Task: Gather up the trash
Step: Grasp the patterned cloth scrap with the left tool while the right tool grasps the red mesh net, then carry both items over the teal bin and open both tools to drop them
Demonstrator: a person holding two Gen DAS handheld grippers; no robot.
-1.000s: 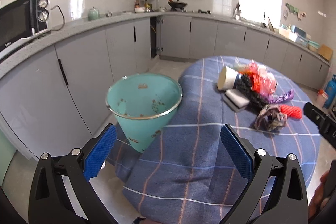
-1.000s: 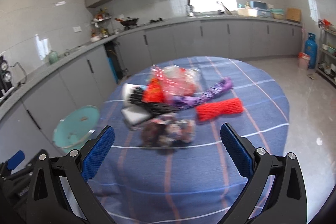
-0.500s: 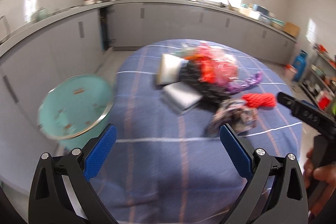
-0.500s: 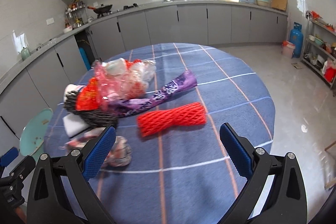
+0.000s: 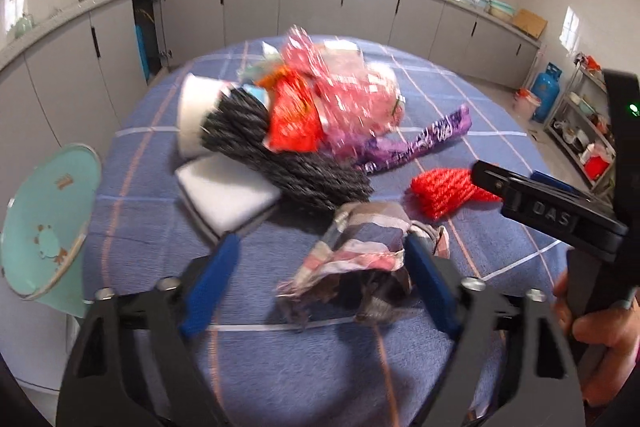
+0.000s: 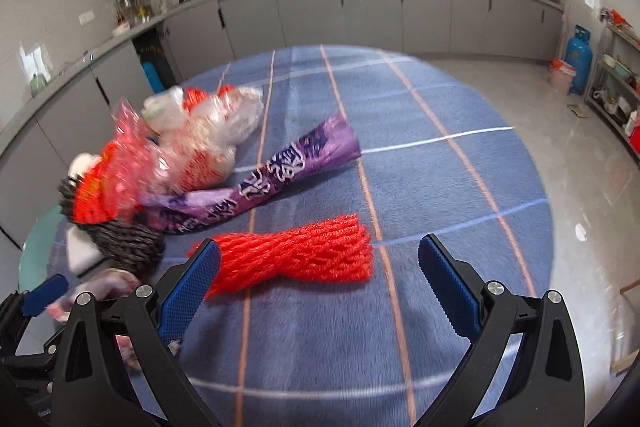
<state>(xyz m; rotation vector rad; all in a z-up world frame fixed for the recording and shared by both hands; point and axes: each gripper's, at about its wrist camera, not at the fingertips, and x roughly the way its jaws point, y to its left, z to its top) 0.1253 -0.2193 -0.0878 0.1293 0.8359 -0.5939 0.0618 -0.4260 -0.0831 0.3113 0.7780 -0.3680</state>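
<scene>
Left tool (image 5: 320, 275) was closing around the crumpled wrapper (image 5: 360, 251), pads not yet pressing; flimsy edges could slip out. Right tool (image 6: 318, 287) stood open, red foam net (image 6: 296, 255) just ahead between its fingers, could skid on the surface (image 6: 440, 187).

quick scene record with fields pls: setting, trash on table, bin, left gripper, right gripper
setting: kitchen, round table with blue checked cloth
trash on table: crumpled wrapper, red foam net, purple wrapper, black foam net, red plastic bags, white foam block, white cup
bin: teal bin beside the table's left edge, not on it
left gripper: jaws closing, crumpled wrapper between the fingers, not yet pinched
right gripper: open, hovering by the red foam net
</scene>
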